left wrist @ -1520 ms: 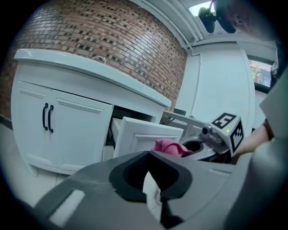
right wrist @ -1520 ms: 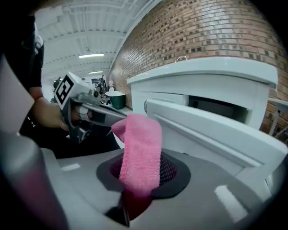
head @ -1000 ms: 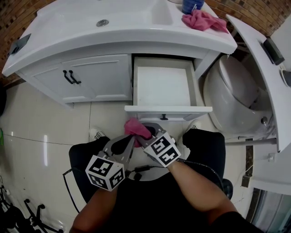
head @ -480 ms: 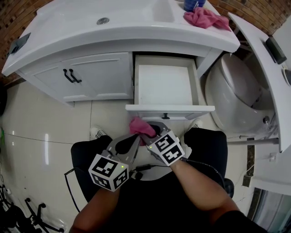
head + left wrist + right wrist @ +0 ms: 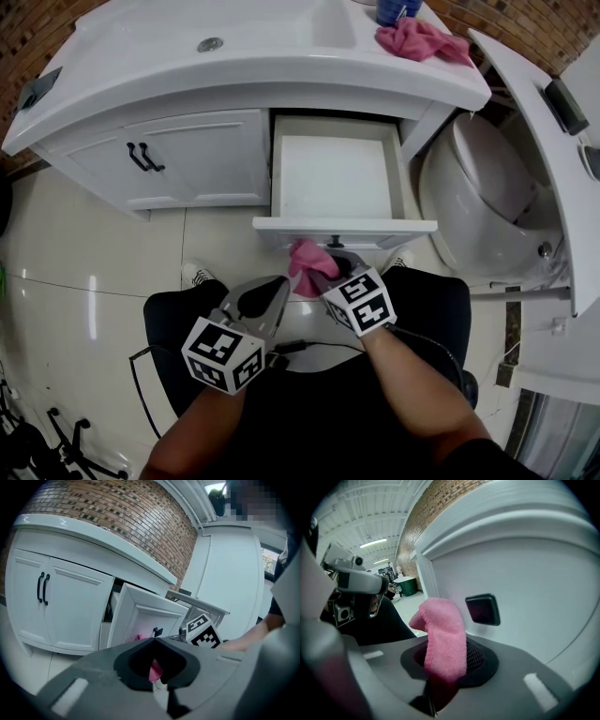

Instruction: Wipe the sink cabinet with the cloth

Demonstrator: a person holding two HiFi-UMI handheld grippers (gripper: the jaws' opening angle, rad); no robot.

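Observation:
The white sink cabinet (image 5: 197,159) has its right drawer (image 5: 336,178) pulled out, and the drawer looks empty. My right gripper (image 5: 325,270) is shut on a pink cloth (image 5: 309,261) just below the drawer front (image 5: 345,228). In the right gripper view the cloth (image 5: 443,639) sticks up from my right gripper (image 5: 443,674), close to the drawer's black knob (image 5: 483,610). My left gripper (image 5: 279,286) hangs to the left of it, shut with nothing in it. In the left gripper view its jaws meet at my left gripper (image 5: 153,641), pointing at the drawer front (image 5: 140,616).
A second pink cloth (image 5: 419,40) and a blue cup (image 5: 396,9) lie on the countertop at the back right. A toilet (image 5: 487,187) stands right of the drawer. Two closed doors with black handles (image 5: 145,157) are to the left. The person's legs are below the grippers.
My right gripper has carried the pink cloth to the right and closer to the drawer front. The left gripper has hardly moved.

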